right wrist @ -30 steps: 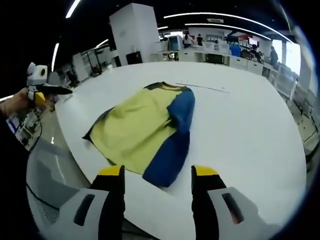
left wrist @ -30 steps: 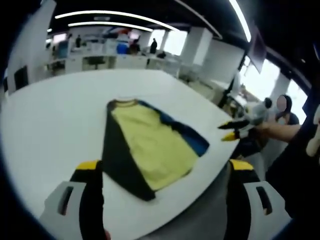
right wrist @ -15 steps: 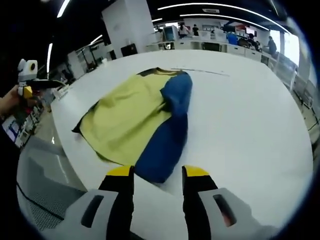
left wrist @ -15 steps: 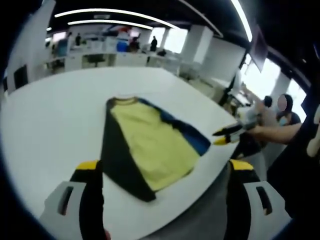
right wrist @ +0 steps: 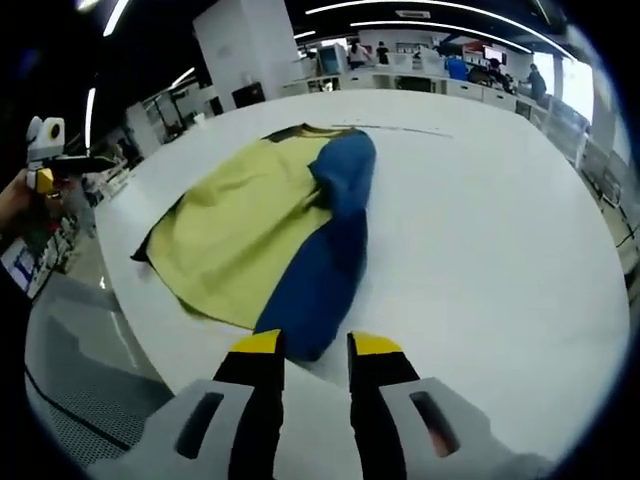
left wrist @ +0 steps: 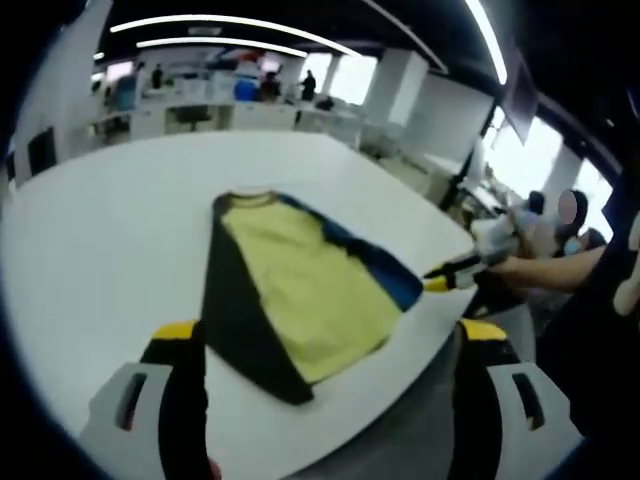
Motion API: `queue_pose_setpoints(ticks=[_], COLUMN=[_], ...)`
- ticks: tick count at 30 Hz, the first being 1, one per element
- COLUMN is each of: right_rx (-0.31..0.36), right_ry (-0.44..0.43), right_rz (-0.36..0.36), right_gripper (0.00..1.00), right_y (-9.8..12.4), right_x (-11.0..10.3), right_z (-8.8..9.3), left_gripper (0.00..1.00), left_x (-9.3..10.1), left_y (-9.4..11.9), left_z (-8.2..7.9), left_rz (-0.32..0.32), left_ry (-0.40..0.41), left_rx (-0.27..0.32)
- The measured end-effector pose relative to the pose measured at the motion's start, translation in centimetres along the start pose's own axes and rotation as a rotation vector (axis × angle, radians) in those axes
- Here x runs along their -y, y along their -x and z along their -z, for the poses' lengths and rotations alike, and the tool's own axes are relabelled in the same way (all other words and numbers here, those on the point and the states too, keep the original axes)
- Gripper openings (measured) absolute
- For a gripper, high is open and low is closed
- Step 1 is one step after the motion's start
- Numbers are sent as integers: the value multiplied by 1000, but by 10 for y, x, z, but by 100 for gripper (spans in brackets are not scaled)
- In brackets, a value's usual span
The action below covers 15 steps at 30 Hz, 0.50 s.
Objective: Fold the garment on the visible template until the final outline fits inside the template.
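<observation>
Since a second ago my right gripper (right wrist: 308, 345) has come in low toward the near hem of the garment (right wrist: 270, 225), and its jaws have drawn closer together; in the left gripper view the same tool (left wrist: 440, 281) has slid from out beyond the table edge to just beside the blue corner. My left gripper (left wrist: 325, 335) has barely shifted.

I read this as the start of a fold: the right side is reaching for the blue flap (right wrist: 325, 255), nothing lifted yet. The shirt lies flat on the white table (right wrist: 500, 250), yellow body in the middle, blue sleeve side folded over along one edge, a dark panel (left wrist: 228, 310) along the other, collar (left wrist: 248, 199) at the far end. I can't make out a clear template outline around it; a thin dark line (right wrist: 390, 128) past the collar may be part of one.

In the right gripper view the blue hem's tip sits just ahead of and between the yellow-tipped jaws, which stand narrowly apart with nothing in them. The left gripper hangs wide open and empty, its left jaw just beside the dark hem corner, the garment ahead between its jaws.

Next, I judge, the right jaws need to pinch that blue hem through the cloth layers, and the left should drop onto the dark corner, so both can carry the lower edge up toward the collar. Grabbing only the top layer would drag the flap askew.
</observation>
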State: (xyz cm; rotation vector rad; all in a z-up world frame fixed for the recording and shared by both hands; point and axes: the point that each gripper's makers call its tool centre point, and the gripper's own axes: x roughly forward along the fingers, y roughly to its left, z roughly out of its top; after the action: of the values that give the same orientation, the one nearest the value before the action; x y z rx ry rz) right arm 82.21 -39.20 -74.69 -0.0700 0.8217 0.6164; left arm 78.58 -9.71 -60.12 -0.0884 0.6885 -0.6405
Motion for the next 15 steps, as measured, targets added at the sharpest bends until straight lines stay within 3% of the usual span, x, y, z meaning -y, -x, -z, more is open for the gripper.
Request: queue_pose_setpoints(ticks=[15], right_rx=[-18], right_ry=[-7], right_rz=[5], right_gripper=[12], right_y=[-4], right_x=[2], right_z=[6], left_gripper=[99], left_x=[-1], left_y=[-2], left_z=[0], left_rz=[1], left_ry=[7], left_rx=[0])
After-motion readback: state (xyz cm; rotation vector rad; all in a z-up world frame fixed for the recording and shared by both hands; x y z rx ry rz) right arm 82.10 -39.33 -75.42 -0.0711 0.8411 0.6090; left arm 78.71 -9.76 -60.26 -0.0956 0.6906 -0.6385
